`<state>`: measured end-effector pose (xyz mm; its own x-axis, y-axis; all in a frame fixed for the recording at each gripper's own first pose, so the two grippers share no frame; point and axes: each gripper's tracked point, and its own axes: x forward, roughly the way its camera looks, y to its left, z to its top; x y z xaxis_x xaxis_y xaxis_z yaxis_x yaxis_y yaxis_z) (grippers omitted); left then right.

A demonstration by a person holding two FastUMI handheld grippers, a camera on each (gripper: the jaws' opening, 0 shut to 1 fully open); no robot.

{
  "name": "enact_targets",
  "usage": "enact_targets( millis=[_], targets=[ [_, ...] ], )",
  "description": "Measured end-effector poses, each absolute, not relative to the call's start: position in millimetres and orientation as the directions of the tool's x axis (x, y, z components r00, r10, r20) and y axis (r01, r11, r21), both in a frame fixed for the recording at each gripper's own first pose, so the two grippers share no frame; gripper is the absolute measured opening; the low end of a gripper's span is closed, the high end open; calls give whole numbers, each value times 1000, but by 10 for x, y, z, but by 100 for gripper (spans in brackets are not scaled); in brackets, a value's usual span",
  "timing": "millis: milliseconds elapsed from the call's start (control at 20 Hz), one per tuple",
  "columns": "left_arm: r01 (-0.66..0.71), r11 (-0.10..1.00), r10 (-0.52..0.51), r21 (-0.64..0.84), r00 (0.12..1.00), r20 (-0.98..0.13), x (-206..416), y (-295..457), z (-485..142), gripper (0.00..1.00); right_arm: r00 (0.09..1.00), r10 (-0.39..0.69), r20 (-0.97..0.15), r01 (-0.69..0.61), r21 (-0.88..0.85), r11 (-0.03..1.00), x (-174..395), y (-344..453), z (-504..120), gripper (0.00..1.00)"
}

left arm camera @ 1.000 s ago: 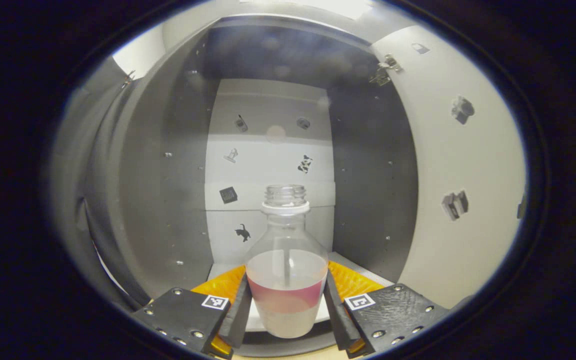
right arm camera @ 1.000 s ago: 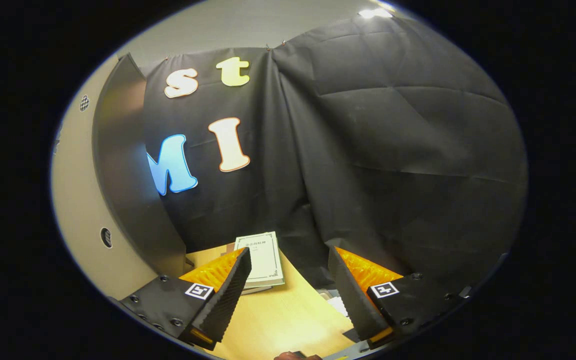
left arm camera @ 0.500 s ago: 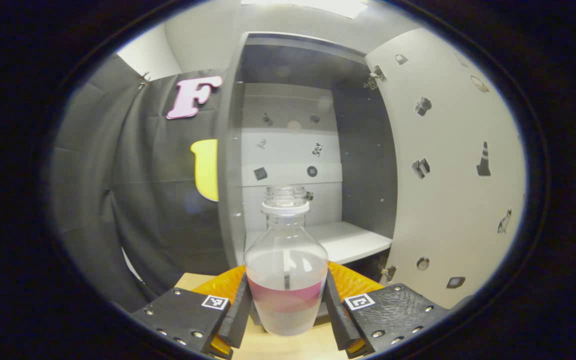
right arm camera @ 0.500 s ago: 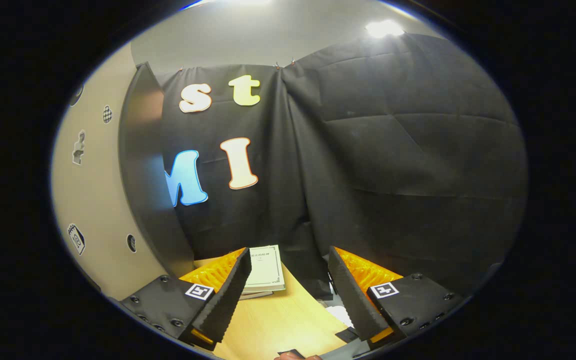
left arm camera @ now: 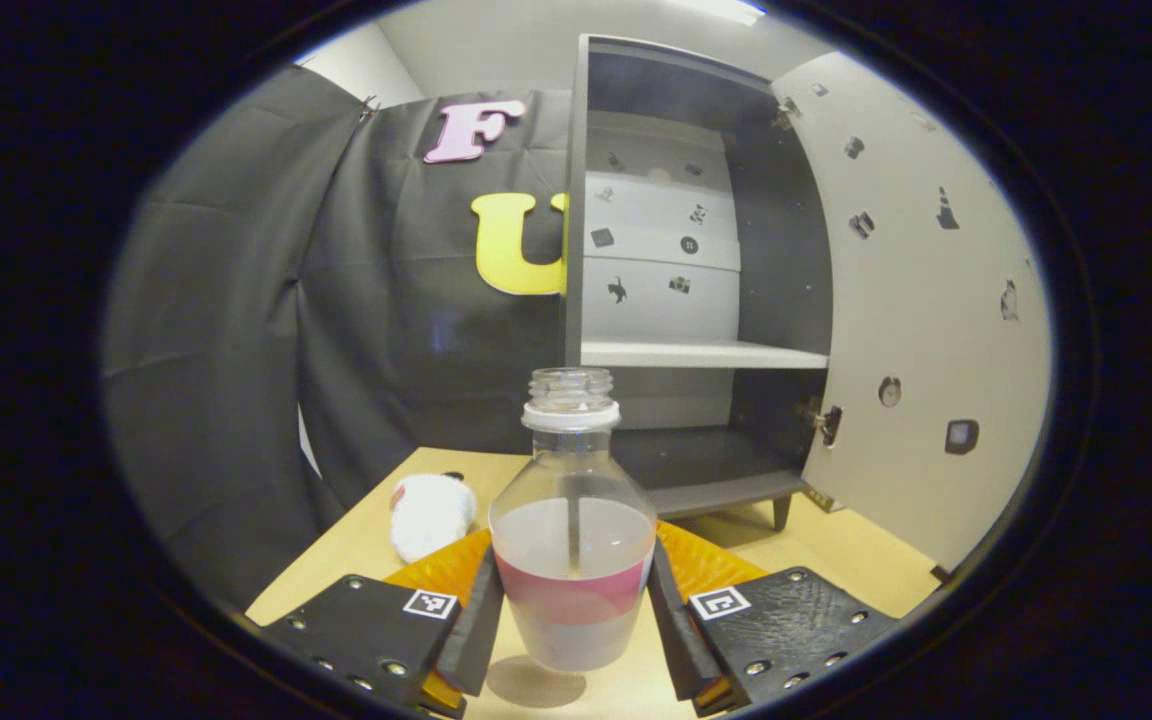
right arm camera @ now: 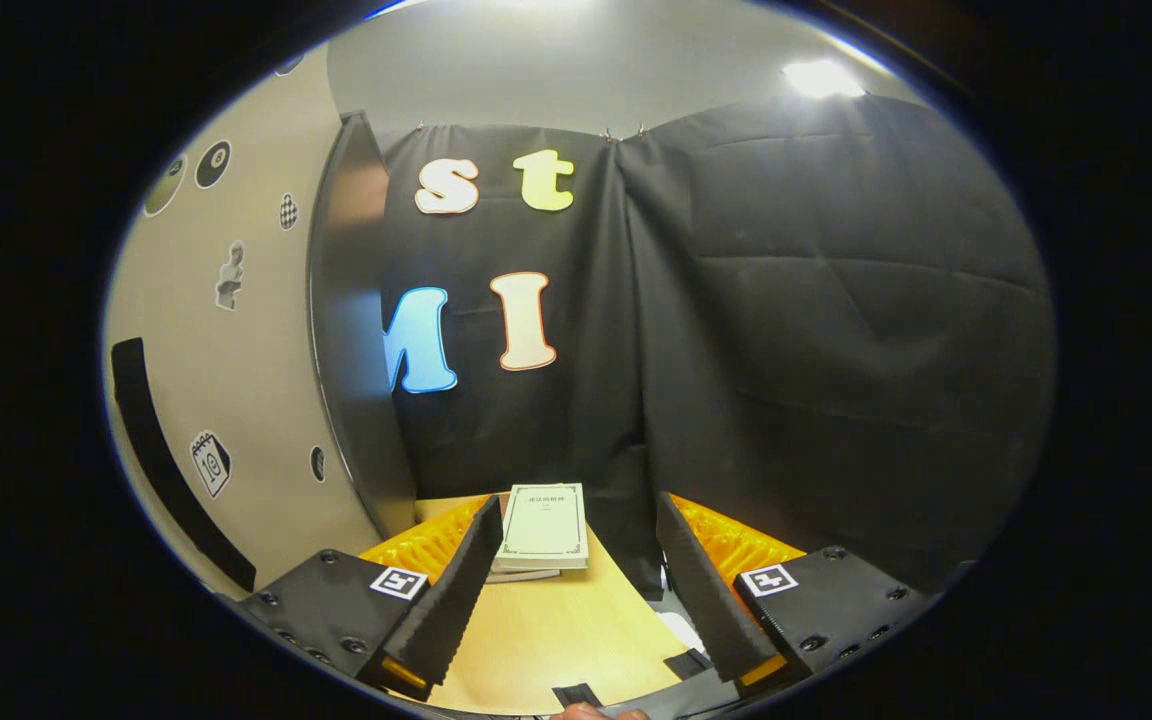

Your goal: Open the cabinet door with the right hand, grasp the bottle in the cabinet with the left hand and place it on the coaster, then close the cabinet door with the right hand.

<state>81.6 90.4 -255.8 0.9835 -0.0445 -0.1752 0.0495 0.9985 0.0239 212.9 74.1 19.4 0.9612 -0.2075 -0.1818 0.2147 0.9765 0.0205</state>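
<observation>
Left tool (left arm camera: 573, 610) is pinching the bottle (left arm camera: 573, 560) we're carrying, just above the table (left arm camera: 836, 550), out of the cabinet (left arm camera: 696, 300). Right tool (right arm camera: 576, 590) sits spread near the open door (right arm camera: 236, 380). Next we need to find the coaster, can't spot it yet.

White fluffy thing (left arm camera: 430, 513) on table (left arm camera: 856, 560); booklet (right arm camera: 543, 520).
</observation>
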Motion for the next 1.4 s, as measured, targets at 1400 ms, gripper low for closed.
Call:
enact_targets(
  millis=[1400],
  targets=[
    [-5, 997, 18, 77, 986, -165, 567, 1174, -4067, 70, 865, -369, -339, 383, -28, 923, 1810, 409, -366, 98]
  ],
)
